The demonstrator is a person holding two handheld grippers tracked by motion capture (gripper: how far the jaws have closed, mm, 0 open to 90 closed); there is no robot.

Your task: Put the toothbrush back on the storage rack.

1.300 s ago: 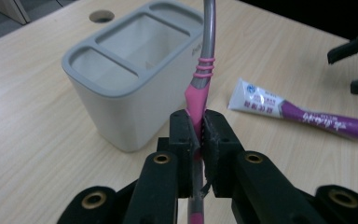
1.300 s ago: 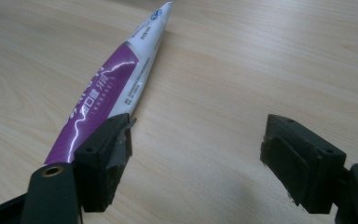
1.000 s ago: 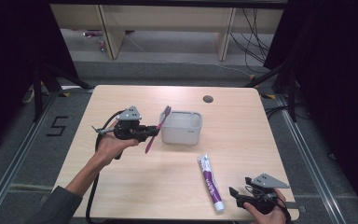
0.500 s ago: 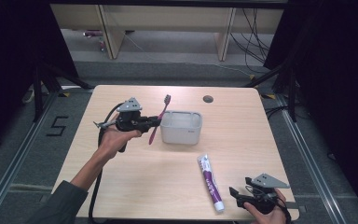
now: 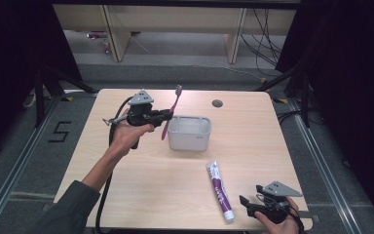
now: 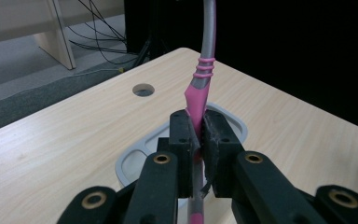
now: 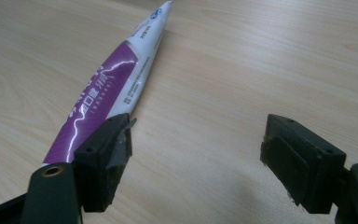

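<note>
The left gripper (image 5: pixel 164 116), clamped on the pink toothbrush (image 5: pixel 171 110), holds it beside the grey tray (image 5: pixel 190 141) (near the table's far edge); it should probably lower slowly, handle first. The right gripper (image 5: pixel 247 201) rests open.

Each black gripper, left (image 5: pixel 168 115) and right (image 5: pixel 243 200), carries a grey three-cornered plate on top, trails a black cable, and ends in two blocky black jaws on arms with brass-ringed pivot holes, while the person's left forearm wears a grey-green sleeve (image 5: pixel 65 207).
</note>
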